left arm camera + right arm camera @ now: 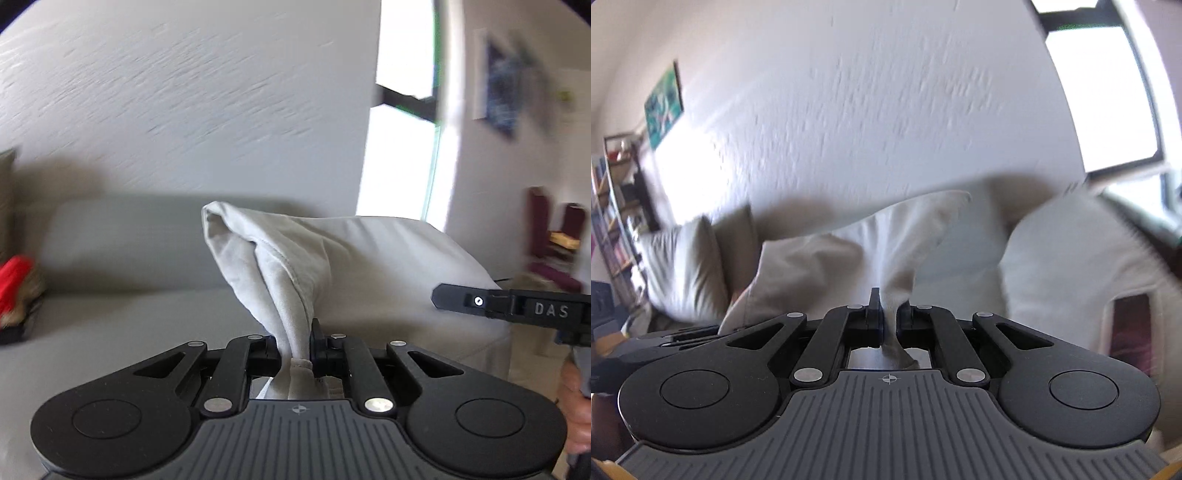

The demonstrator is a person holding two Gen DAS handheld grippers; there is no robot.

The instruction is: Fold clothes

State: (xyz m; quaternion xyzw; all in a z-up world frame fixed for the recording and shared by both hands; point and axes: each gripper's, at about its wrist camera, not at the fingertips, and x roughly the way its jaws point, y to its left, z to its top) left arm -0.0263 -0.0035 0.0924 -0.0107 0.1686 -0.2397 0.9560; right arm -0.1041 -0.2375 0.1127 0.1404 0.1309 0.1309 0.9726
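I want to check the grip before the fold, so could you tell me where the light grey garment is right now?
The light grey garment is pinched in both grippers: the left gripper and the right gripper, in front of the sofa.

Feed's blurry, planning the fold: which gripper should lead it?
Probably neither: the left gripper and right gripper are each shut on a bunched bit of the grey garment, so move both.

Grey sofa (129, 317) carries everything; pale seat, backrest against the white wall. At its left end: red item (14, 275) on the seat, blurred, kind unclear. Right wrist view: beige cushions (683, 266) leaning against the backrest toward the left end. Sofa's right armrest (424, 258) bare.
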